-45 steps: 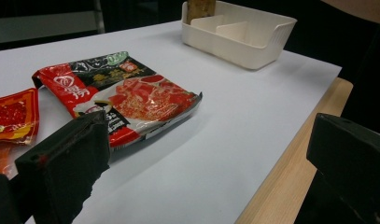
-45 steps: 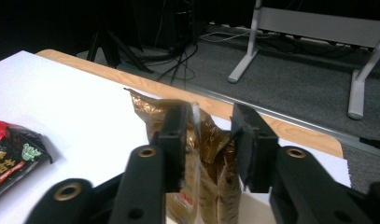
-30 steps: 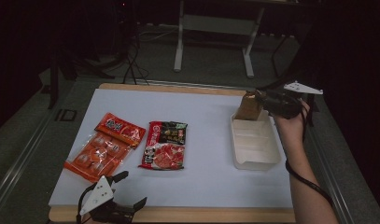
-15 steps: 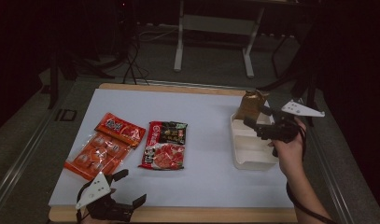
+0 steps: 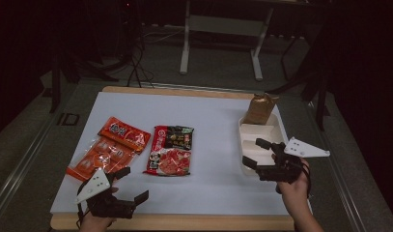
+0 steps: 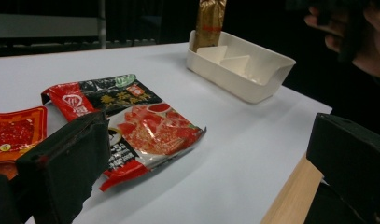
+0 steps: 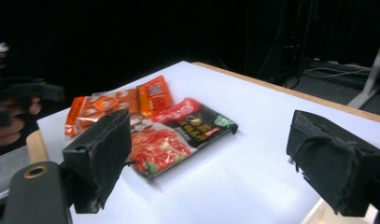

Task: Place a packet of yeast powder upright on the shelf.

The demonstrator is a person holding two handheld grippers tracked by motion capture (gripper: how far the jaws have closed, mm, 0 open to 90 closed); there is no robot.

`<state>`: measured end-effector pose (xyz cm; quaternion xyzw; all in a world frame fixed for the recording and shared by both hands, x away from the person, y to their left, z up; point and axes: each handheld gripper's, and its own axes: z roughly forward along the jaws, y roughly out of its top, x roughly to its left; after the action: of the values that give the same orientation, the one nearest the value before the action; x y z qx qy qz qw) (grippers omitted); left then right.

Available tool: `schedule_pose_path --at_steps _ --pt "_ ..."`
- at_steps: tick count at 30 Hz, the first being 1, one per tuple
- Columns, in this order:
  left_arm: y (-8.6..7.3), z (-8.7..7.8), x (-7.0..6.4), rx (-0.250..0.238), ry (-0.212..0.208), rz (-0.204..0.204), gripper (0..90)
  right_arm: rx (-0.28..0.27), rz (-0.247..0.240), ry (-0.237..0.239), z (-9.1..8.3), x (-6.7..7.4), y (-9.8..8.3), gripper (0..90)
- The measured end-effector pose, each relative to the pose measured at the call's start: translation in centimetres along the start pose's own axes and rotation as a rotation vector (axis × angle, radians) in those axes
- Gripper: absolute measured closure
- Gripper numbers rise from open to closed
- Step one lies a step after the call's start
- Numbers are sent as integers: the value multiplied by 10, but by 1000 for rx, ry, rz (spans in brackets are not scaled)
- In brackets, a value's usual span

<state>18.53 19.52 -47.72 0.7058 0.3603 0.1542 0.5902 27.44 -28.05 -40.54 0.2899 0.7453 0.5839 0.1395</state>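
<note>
High view overlooks table (image 5: 223, 125); gripper views skim it, sharing the red-black packet (image 6: 141, 126).

High view: the print on the orange sachet (image 5: 108, 150) and the red-and-black sachet (image 5: 170, 150) is too small to read. The gold pouch (image 5: 259, 108) hides the far wall of the white tray (image 5: 245, 124), and the right claw (image 5: 252, 153) covers part of the tray's near end. Left gripper view: the pouch top and the orange sachet are cut off by the frame, and the person's hand (image 6: 351, 32) at far right is blurred. Right gripper view: the left claw (image 7: 19, 93) is a dark blur.
</note>
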Motion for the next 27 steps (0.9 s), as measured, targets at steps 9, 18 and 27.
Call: schedule_pose_path --at_steps 9,18,27 --pt "7 10 12 50 22 9 4 37 -34 4 -6 22 -14 131" --pt "13 23 20 81 42 37 35 10 -38 39 -12 32 -22 134" --pt "15 36 29 106 115 83 214 -6 -23 55 -16 31 -26 138"
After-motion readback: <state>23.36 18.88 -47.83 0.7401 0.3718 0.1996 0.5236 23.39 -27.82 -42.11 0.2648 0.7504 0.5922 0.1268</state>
